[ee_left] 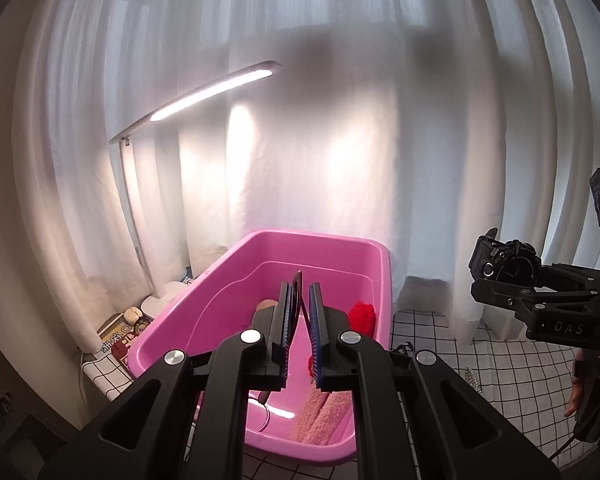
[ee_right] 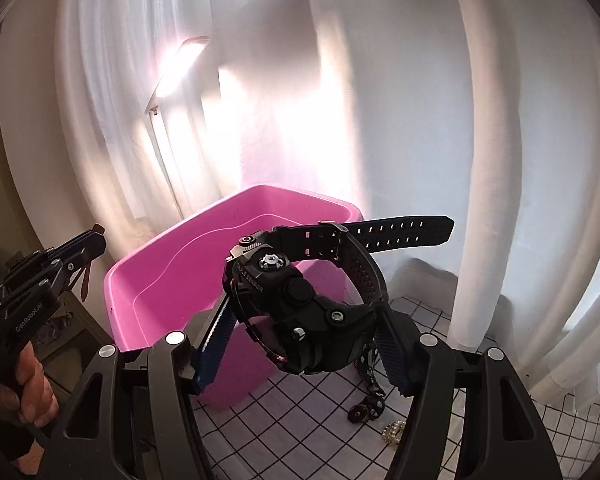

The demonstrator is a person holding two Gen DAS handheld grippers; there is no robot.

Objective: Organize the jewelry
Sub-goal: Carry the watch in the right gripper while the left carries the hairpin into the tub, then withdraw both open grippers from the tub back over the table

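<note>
My left gripper [ee_left: 300, 288] hovers over the pink tub [ee_left: 320, 236], shut on a thin dark strap [ee_left: 298, 280] whose lower end dangles toward the tub floor. In the right wrist view this gripper [ee_right: 96, 238] shows at the left, in a person's hand [ee_right: 28, 380]. My right gripper [ee_right: 306, 312] is shut on a chunky black wristwatch [ee_right: 296, 300], its pads pressing the case sides and its band [ee_right: 400, 230] sticking out right. It hangs beside the tub [ee_right: 300, 194], above the checked cloth. From the left wrist view, the right gripper [ee_left: 500, 280] and watch [ee_left: 504, 264] are at the right.
Inside the tub lie a red fluffy piece [ee_left: 362, 316] and a pink fluffy item [ee_left: 324, 412]. On the checked tablecloth [ee_right: 300, 420] sit a black chain piece [ee_right: 366, 404] and a gold-and-pearl piece [ee_right: 394, 432]. A lit desk lamp [ee_left: 212, 92] and white curtain stand behind.
</note>
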